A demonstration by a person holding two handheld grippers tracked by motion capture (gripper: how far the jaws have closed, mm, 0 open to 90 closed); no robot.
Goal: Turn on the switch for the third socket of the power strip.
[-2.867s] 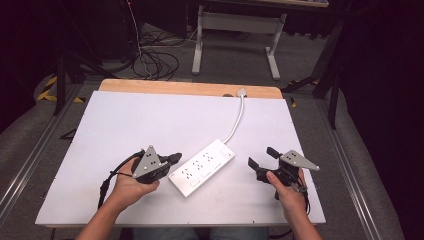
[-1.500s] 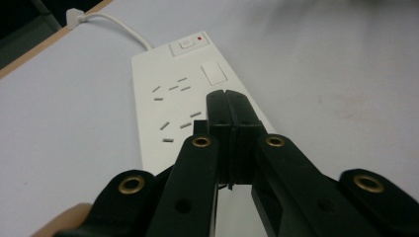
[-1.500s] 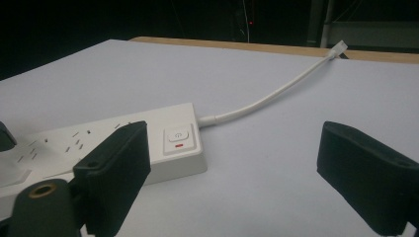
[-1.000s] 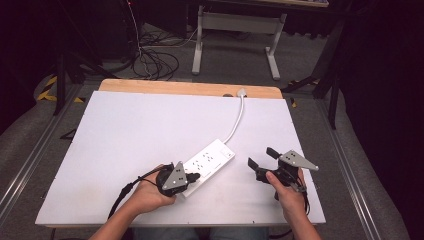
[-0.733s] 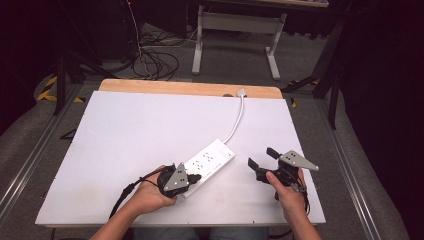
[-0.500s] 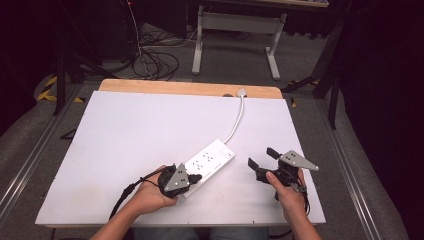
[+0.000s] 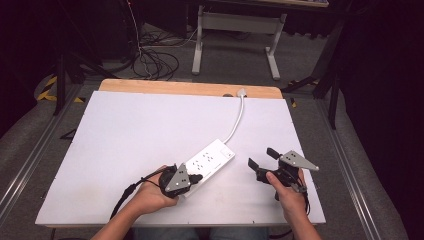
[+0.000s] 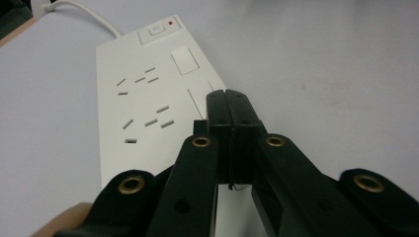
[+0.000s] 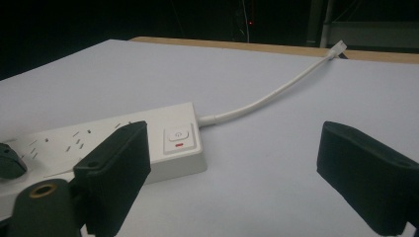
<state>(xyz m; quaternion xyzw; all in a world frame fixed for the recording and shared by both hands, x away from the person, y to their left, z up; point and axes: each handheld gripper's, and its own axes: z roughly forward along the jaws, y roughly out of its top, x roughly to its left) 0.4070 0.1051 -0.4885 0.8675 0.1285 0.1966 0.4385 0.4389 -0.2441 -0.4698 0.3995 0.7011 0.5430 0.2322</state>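
High view looks down from above; both gripper views skim low, sharing the power strip.

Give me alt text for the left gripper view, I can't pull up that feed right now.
The left tongs, black jaws pressed shut, sit low over the near end of a white power strip lying on a white table. The strip shows socket slots, a square switch with a red light at its far end, and a white cord leading away.

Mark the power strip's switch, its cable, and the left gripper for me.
power switch (image 9: 178,134), right gripper view, on the button face above the red light.
cable (image 7: 237,120), high view, midway along the white cord.
left gripper (image 8: 229,100), left gripper view, at the closed fingertips over the power strip (image 8: 133,106).
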